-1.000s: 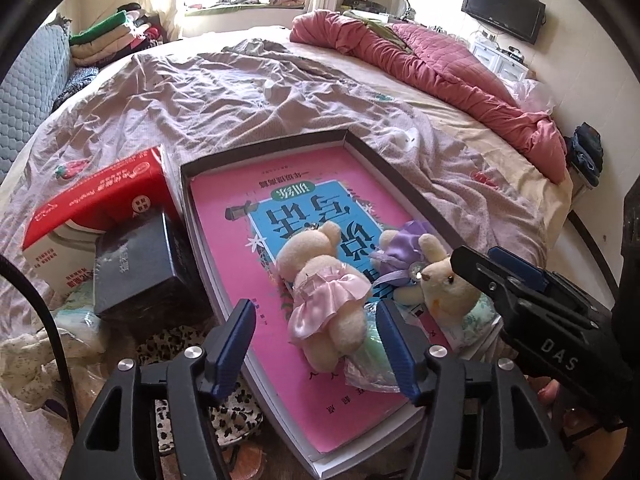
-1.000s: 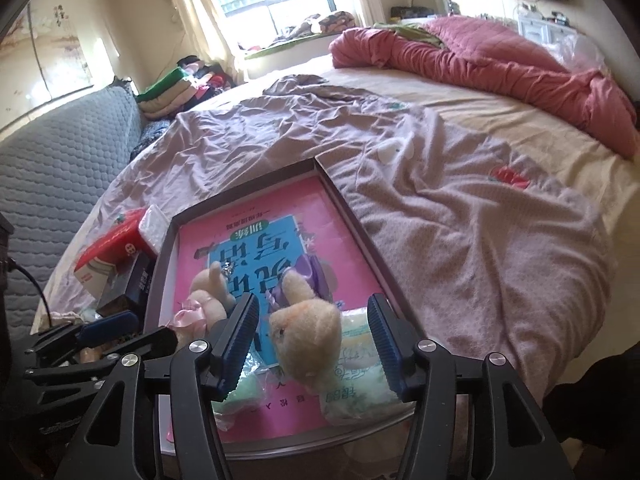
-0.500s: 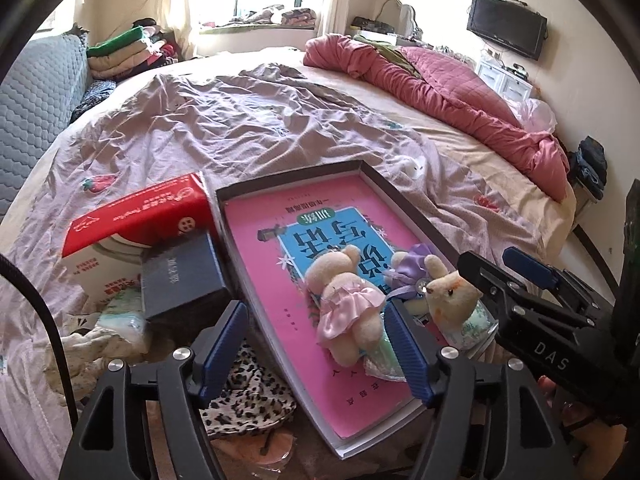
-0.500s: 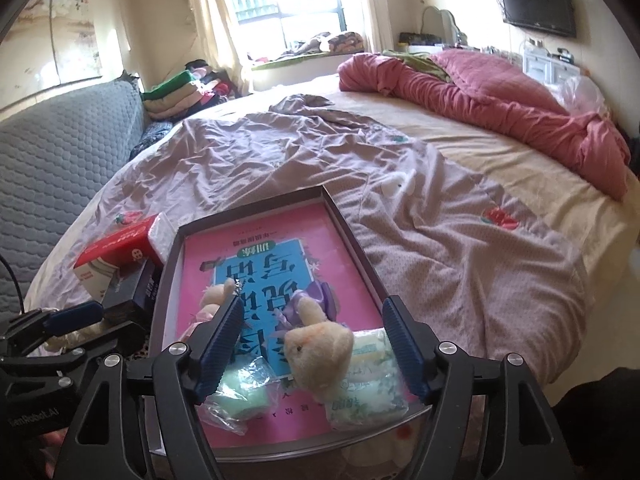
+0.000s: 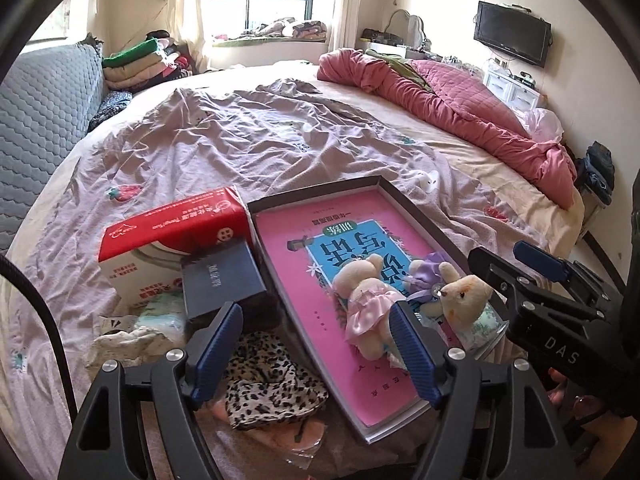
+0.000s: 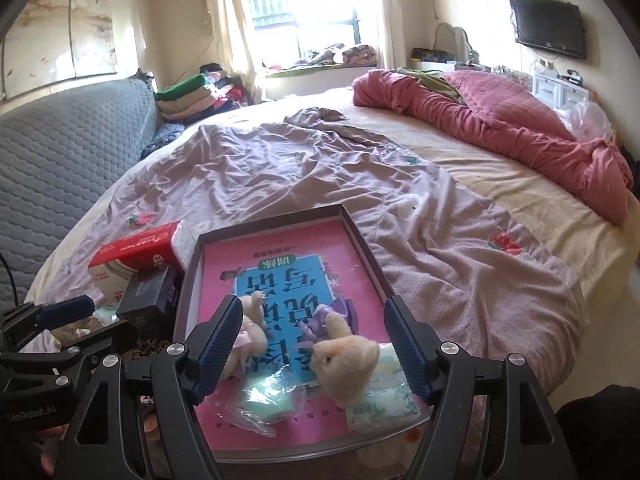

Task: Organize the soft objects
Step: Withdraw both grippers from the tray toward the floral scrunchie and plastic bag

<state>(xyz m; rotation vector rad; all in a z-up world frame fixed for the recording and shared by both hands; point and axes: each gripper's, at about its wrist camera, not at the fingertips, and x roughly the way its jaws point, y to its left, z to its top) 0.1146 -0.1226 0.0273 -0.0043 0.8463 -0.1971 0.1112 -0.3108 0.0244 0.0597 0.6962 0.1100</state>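
Observation:
Two plush toys lie on a pink book inside a dark shallow box (image 5: 320, 190). The bear in a pink dress (image 5: 366, 300) (image 6: 250, 328) is on the left, the cream rabbit in purple (image 5: 460, 290) (image 6: 346, 358) on the right, with tissue packets (image 6: 380, 396) under them. My left gripper (image 5: 316, 320) hovers above the box's near left edge, its jaws opening, the bear just inside the right finger and untouched. My right gripper (image 6: 313, 312) stands open above the rabbit, its pads clear of it.
A red tissue box (image 5: 172, 224) and a dark blue box (image 5: 220, 276) sit left of the shallow box. A leopard-print cloth (image 5: 268, 384) and white fabric (image 5: 124, 340) lie near the bed's edge. A pink quilt (image 5: 460, 96) is bunched at the far right.
Both grippers rose and drew back from the toys while their jaws widened. The bear and rabbit stay lying on the book.

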